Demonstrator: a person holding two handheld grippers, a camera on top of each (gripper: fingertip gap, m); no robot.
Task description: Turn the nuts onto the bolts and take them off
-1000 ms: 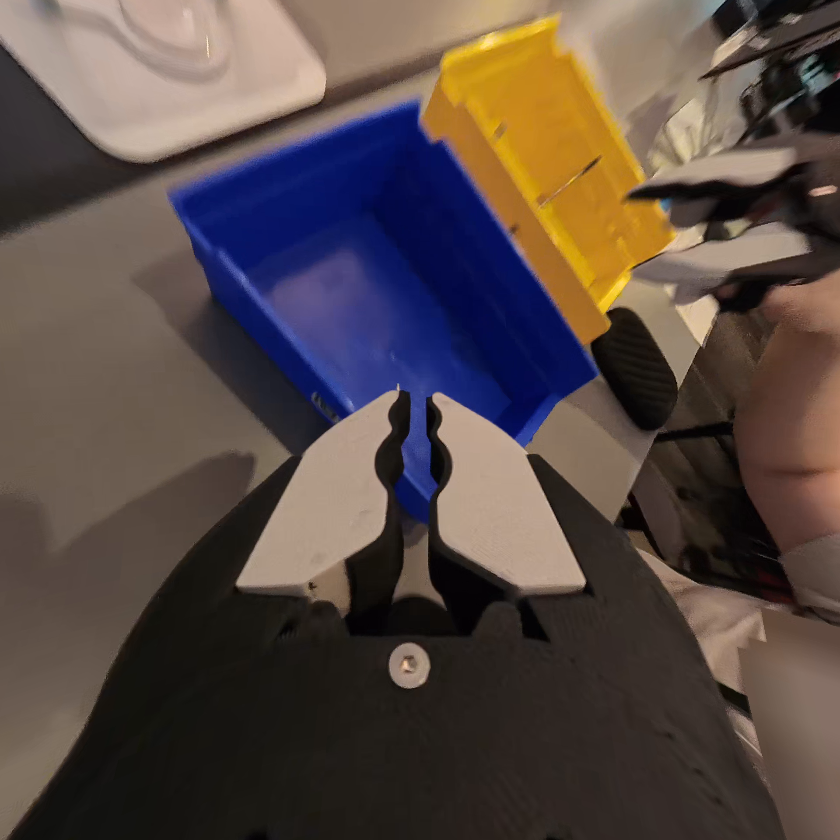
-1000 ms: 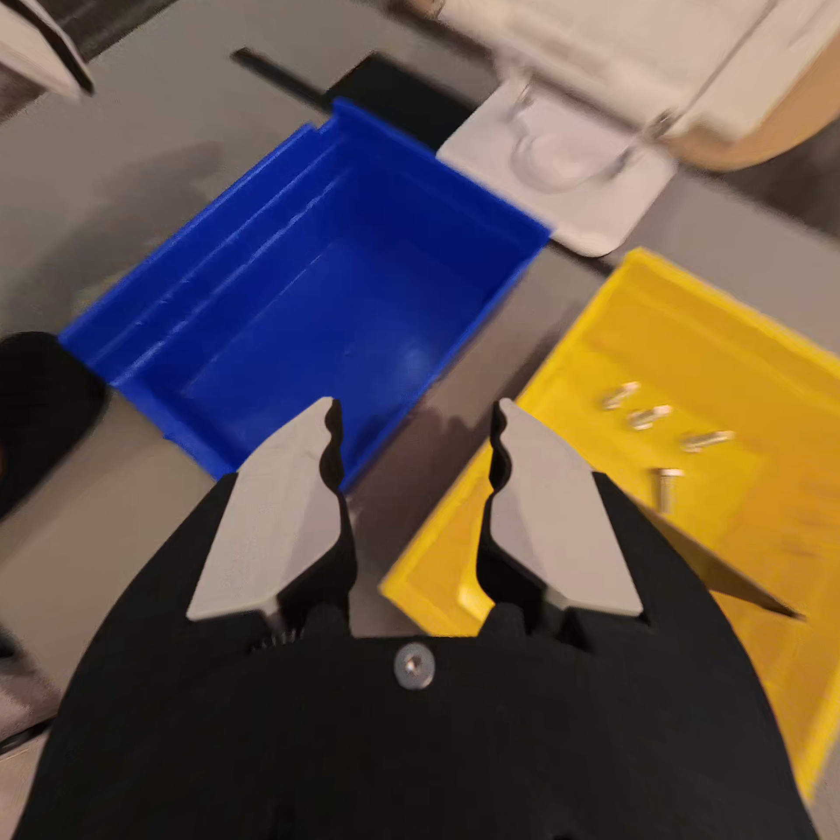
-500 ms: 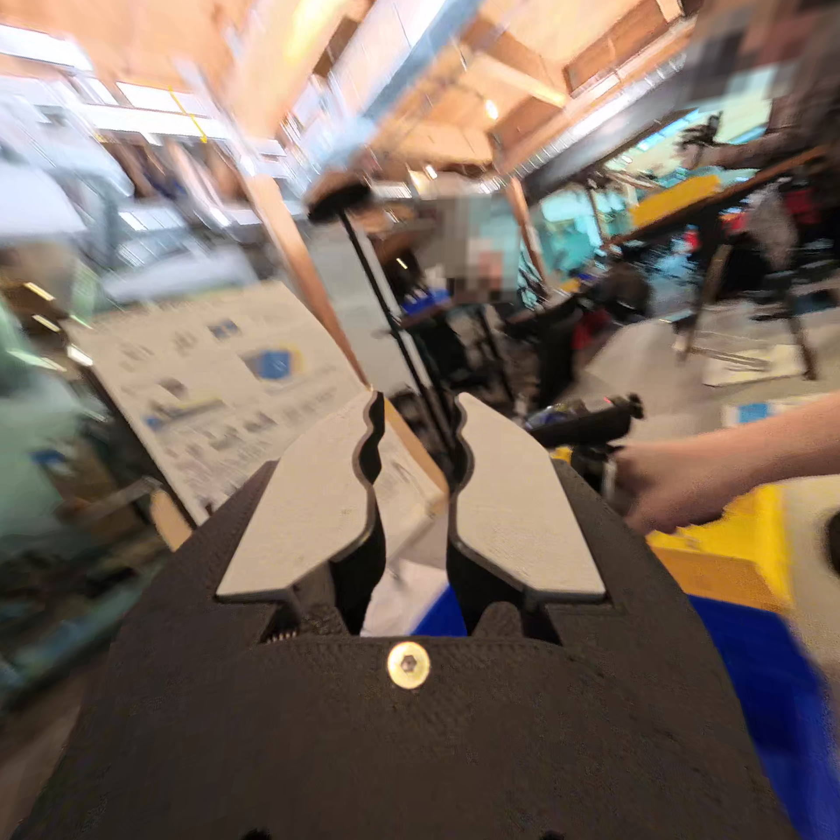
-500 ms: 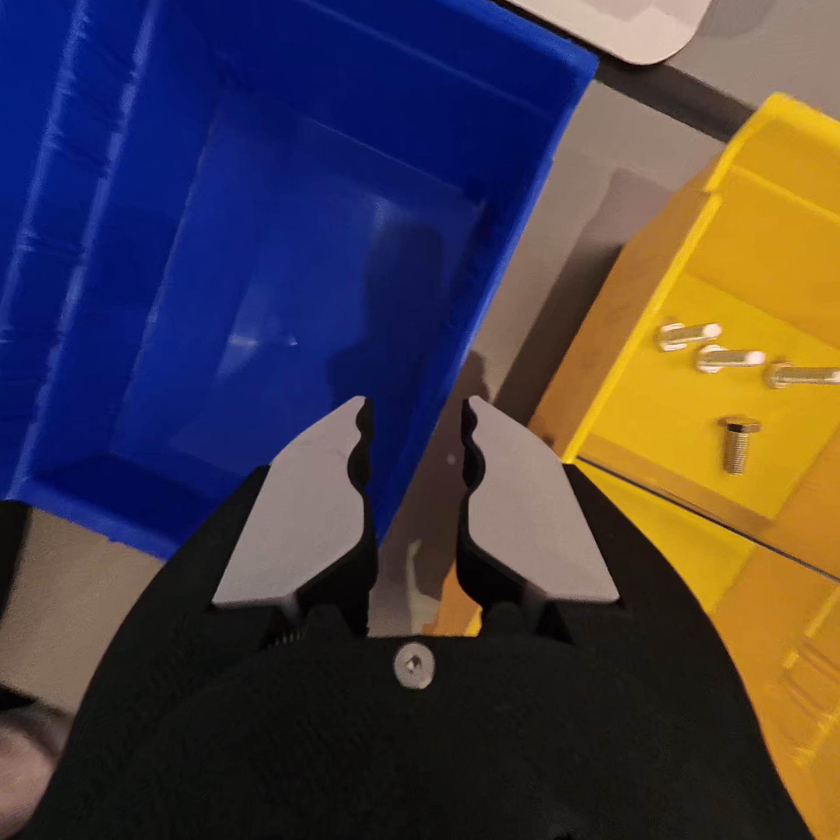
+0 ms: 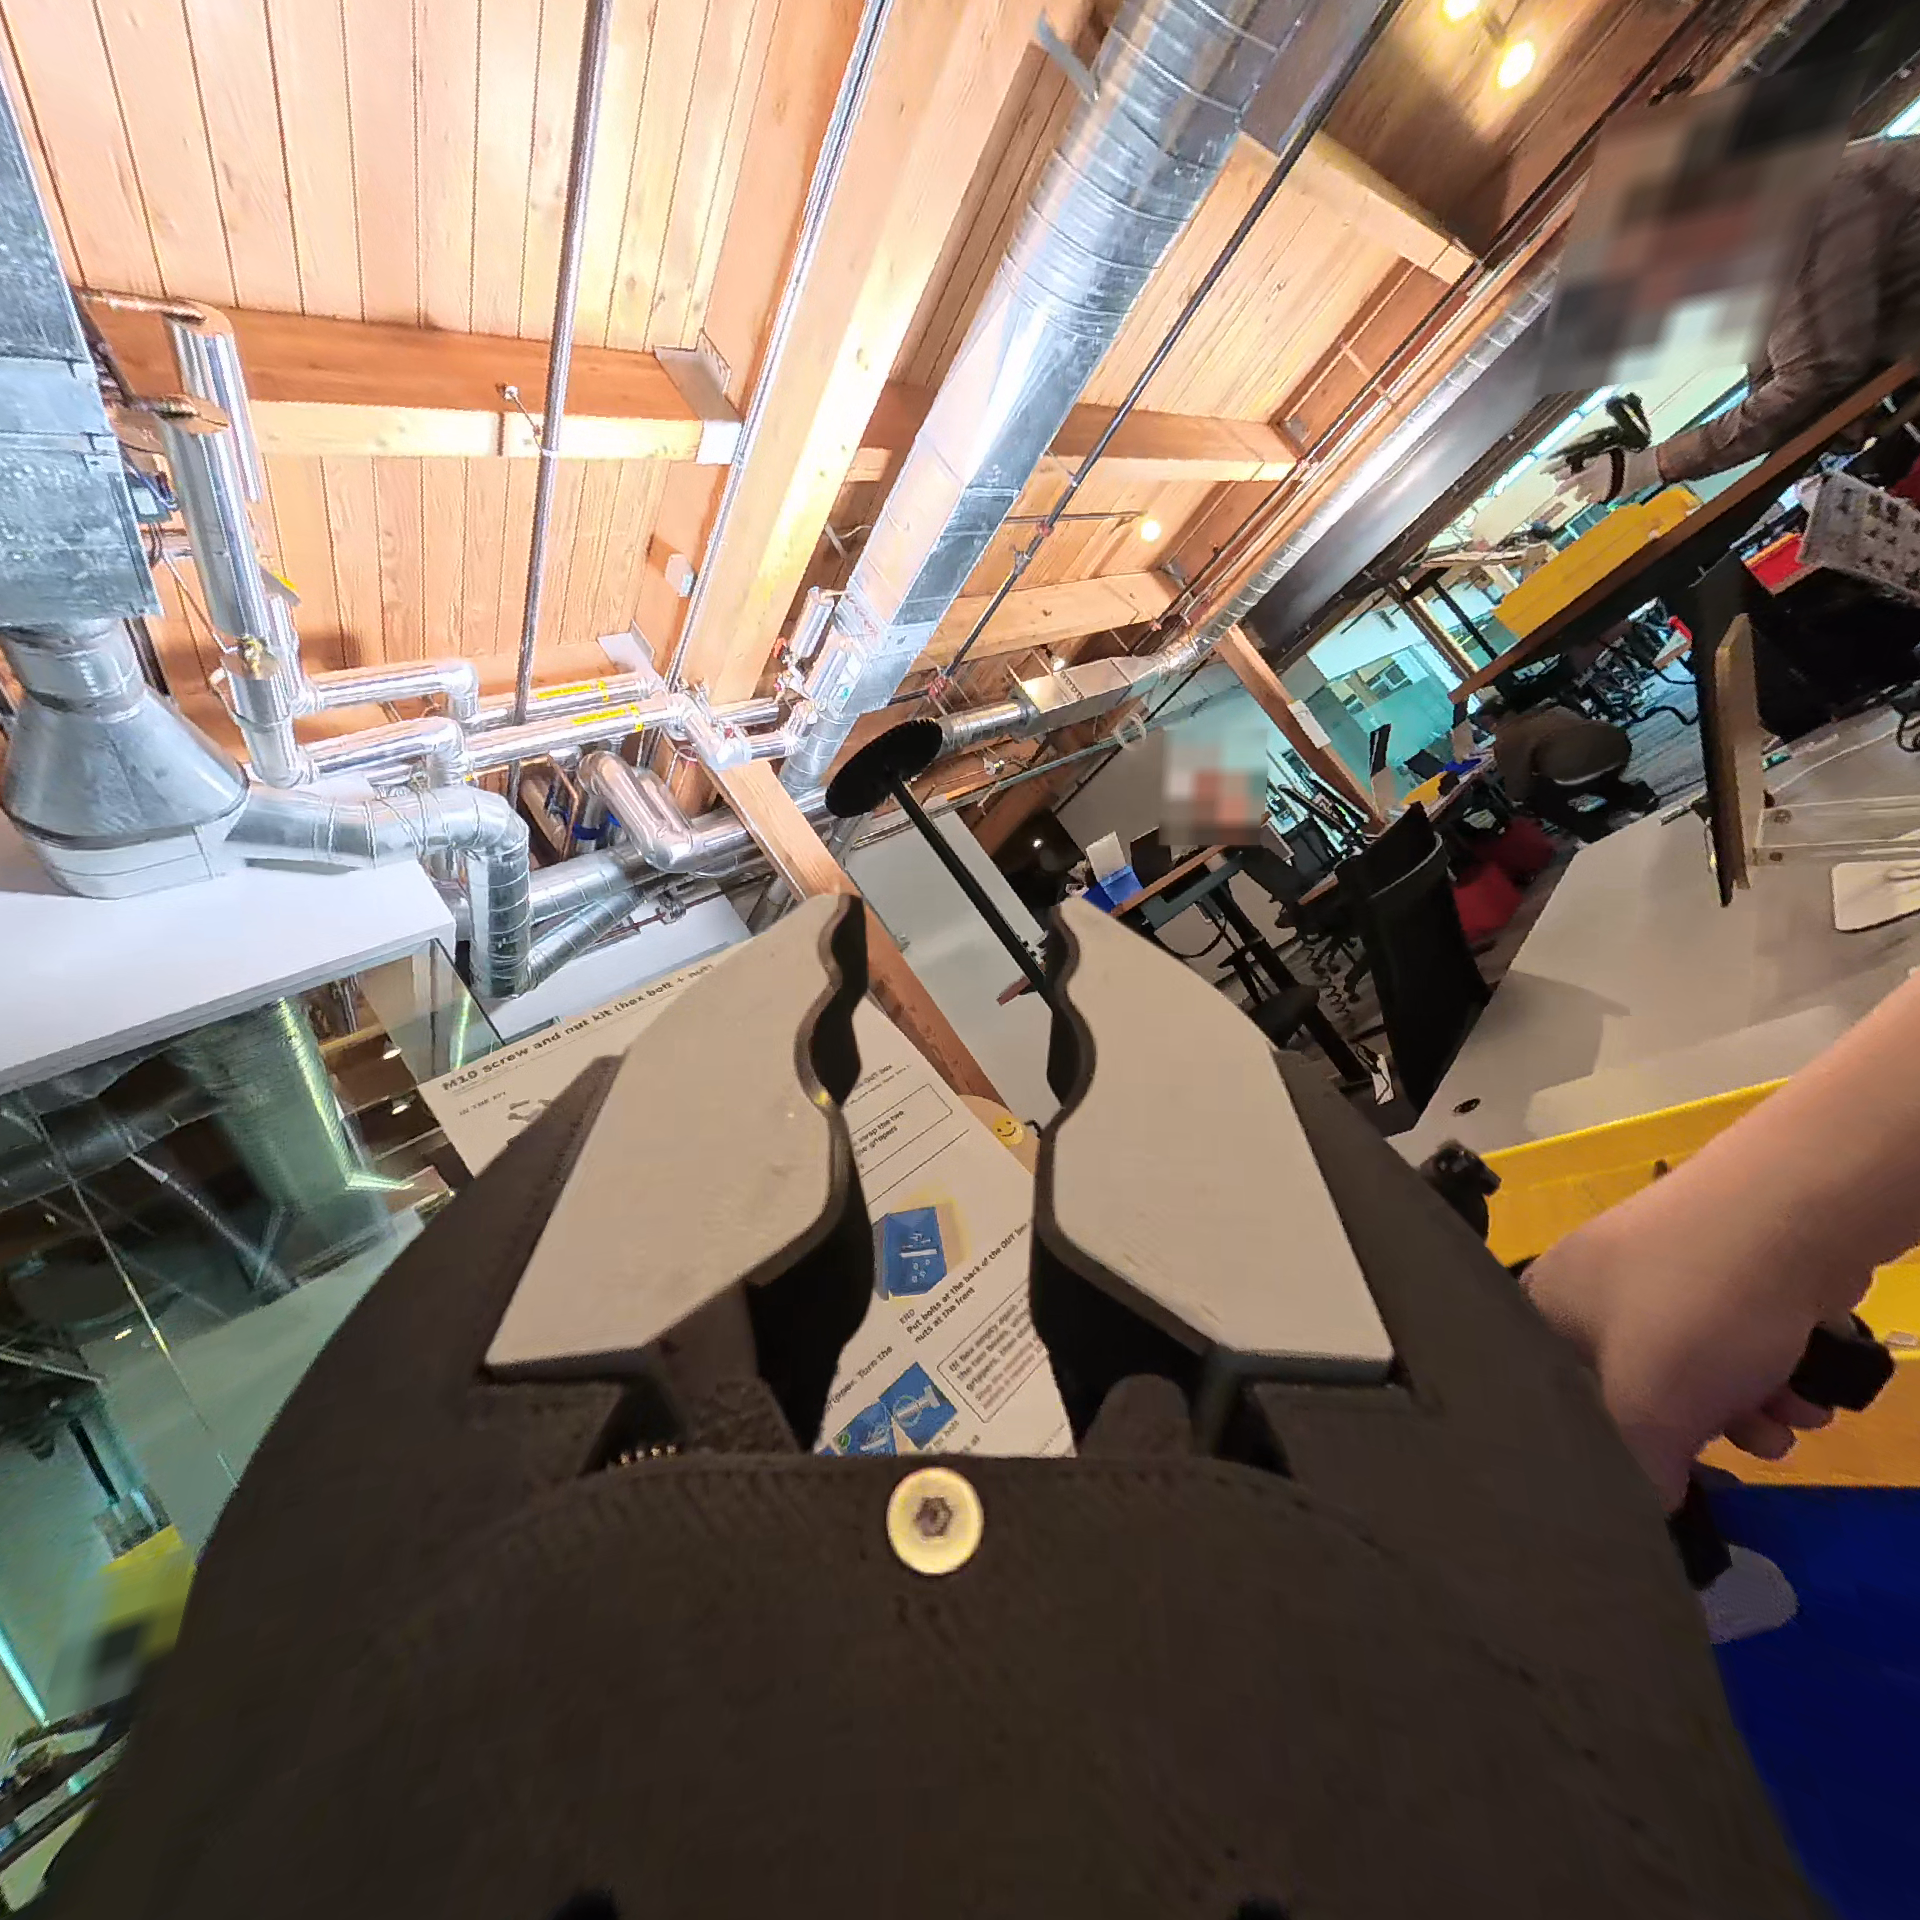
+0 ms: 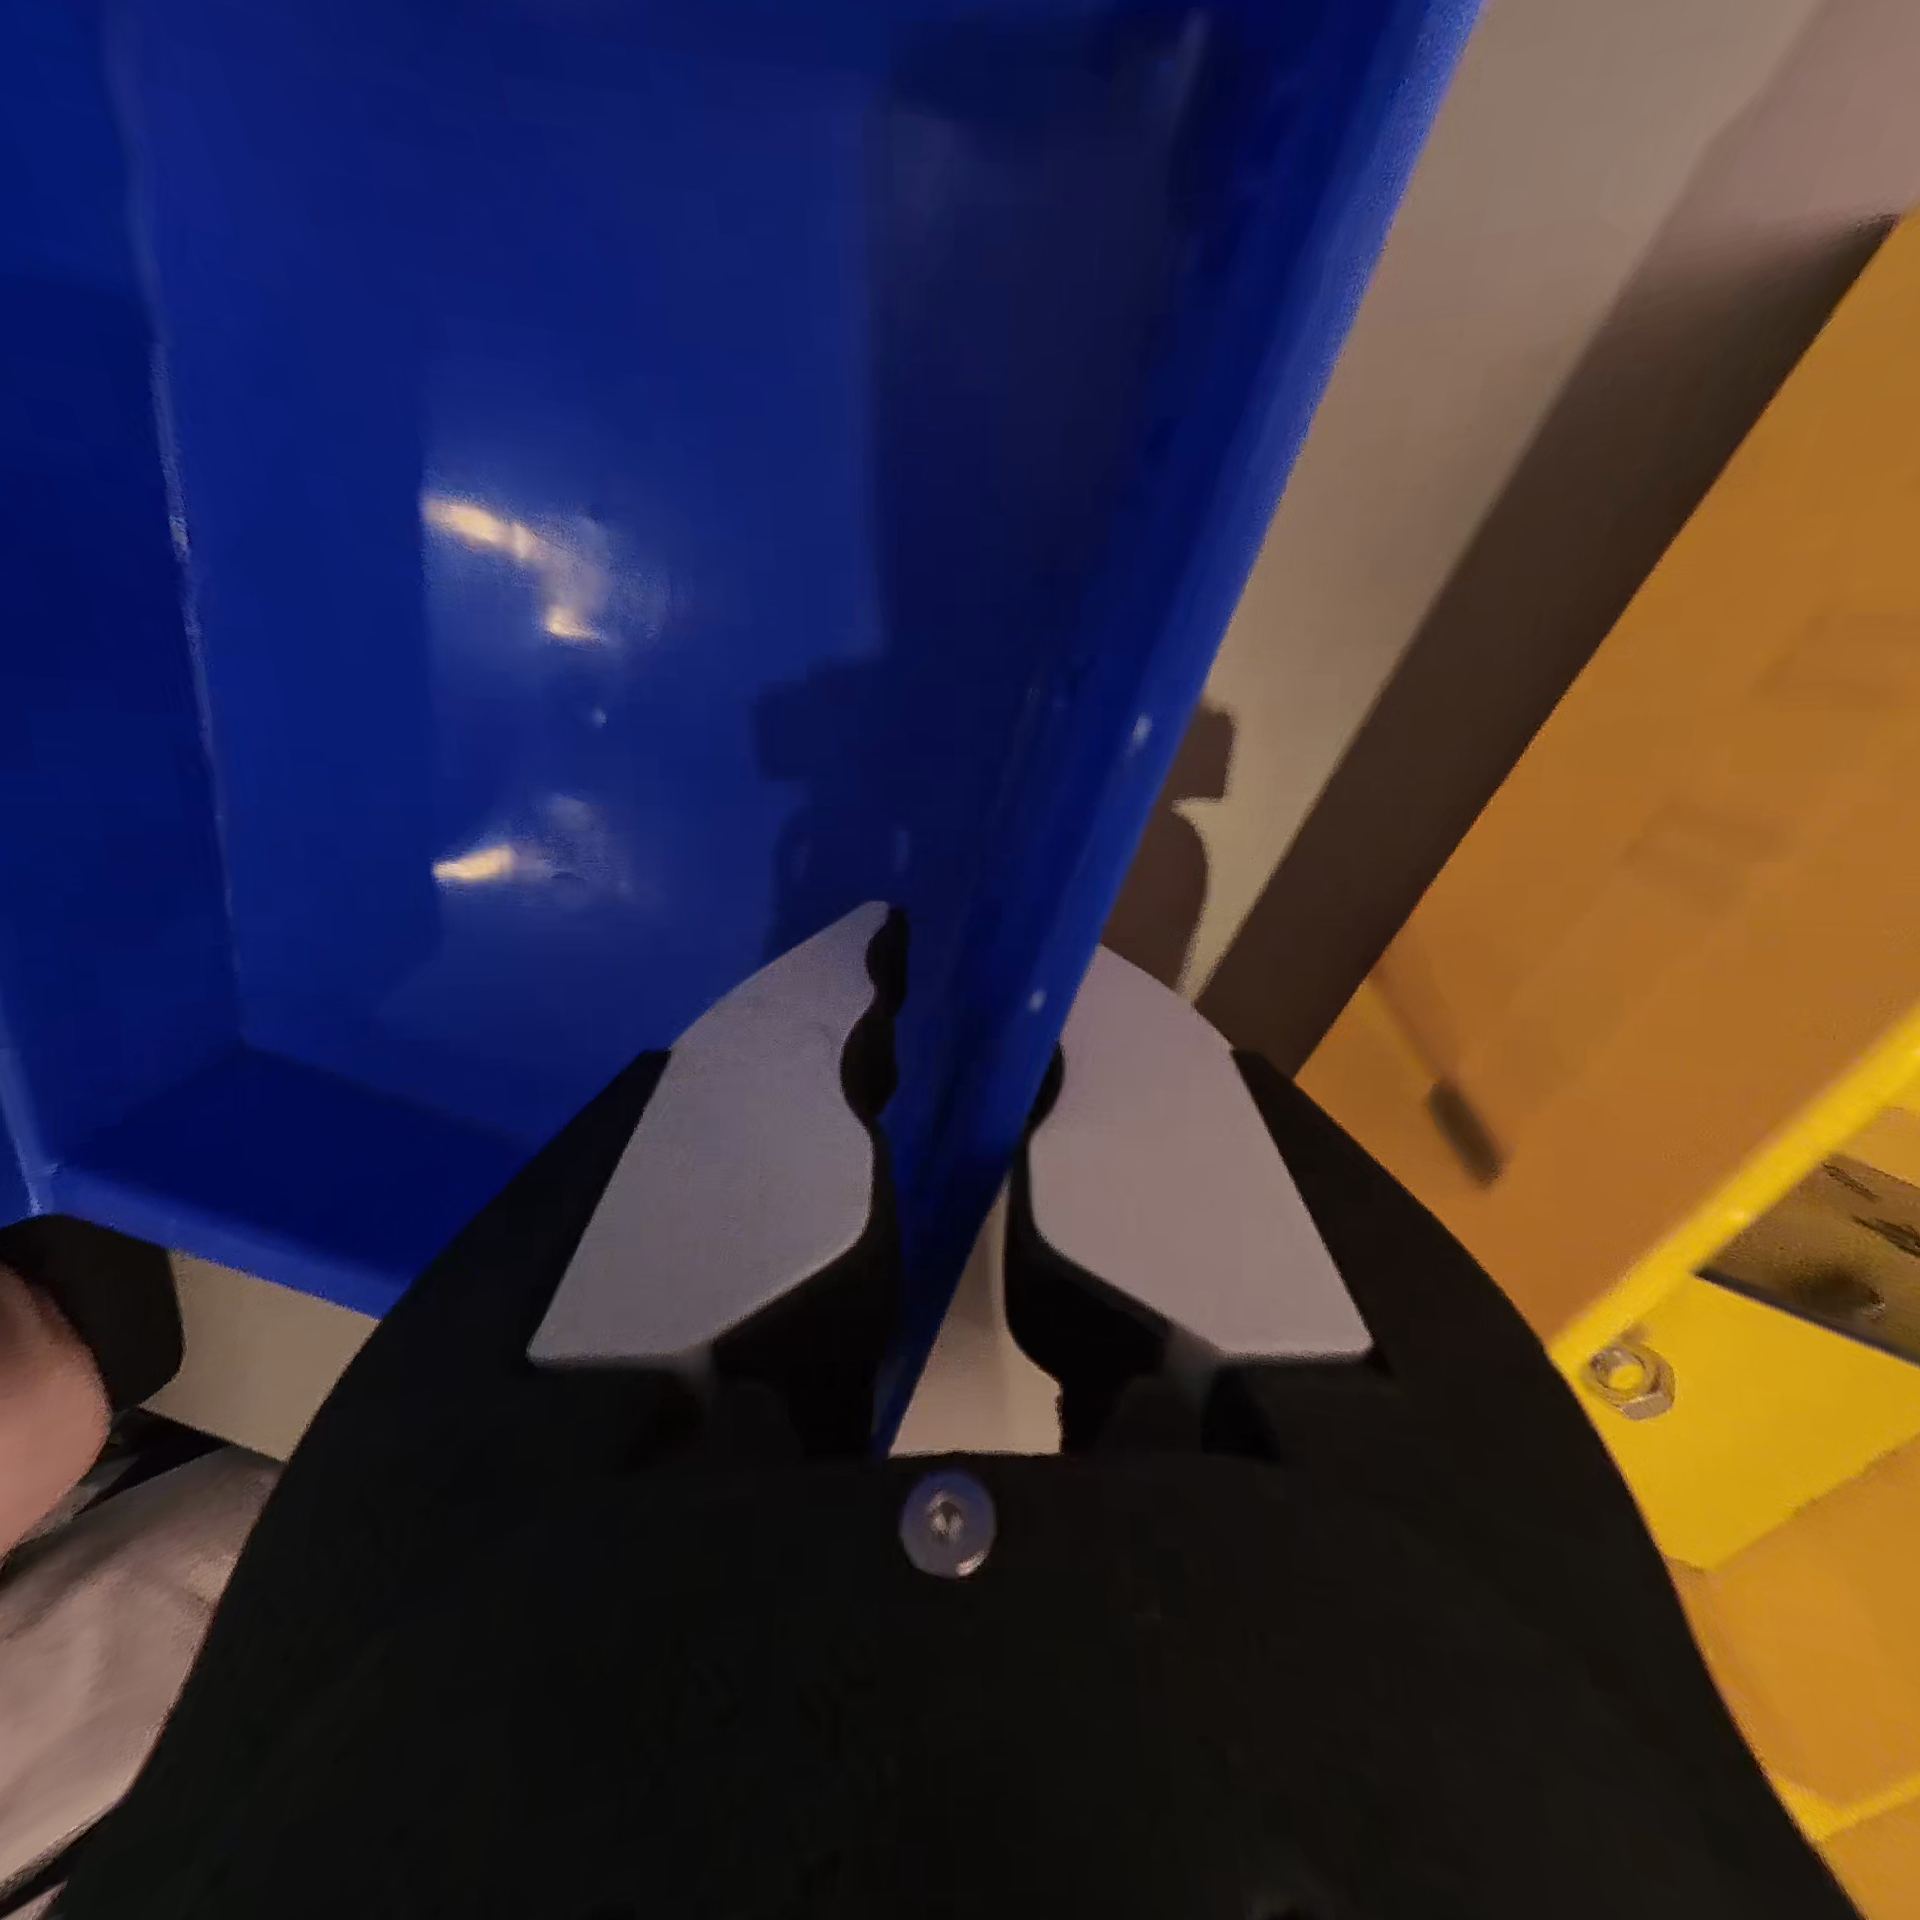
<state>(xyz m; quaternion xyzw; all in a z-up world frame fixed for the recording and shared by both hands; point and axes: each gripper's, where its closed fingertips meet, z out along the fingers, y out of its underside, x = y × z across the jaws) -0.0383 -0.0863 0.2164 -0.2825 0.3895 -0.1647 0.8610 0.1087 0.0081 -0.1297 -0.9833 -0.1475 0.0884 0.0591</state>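
Note:
My right gripper (image 6: 987, 940) straddles the right-hand wall of the blue bin (image 6: 623, 416), one finger inside and one outside, and is shut on that wall. The blue bin looks empty. Next to it stands the yellow bin (image 6: 1621, 831), with one silver nut (image 6: 1631, 1380) on its floor and a blurred dark piece (image 6: 1465, 1127) that I cannot identify. My left gripper (image 5: 956, 925) is tilted up at the ceiling, open and empty. Low in the left wrist view are corners of the blue bin (image 5: 1829, 1683) and the yellow bin (image 5: 1621, 1164).
A person's hand (image 5: 1704, 1320) holds the right gripper's handle over the bins. A printed instruction sheet (image 5: 925, 1247) stands behind my left fingers, with a black rod and disc (image 5: 883, 764) above it. The grey tabletop (image 6: 1382, 540) shows between the bins. Spacing between my two grippers at the tips: around 40 cm.
My left gripper swung up from the bins toward the ceiling and opened wider. My right gripper came down onto the blue bin's right wall and its fingers narrowed around it.

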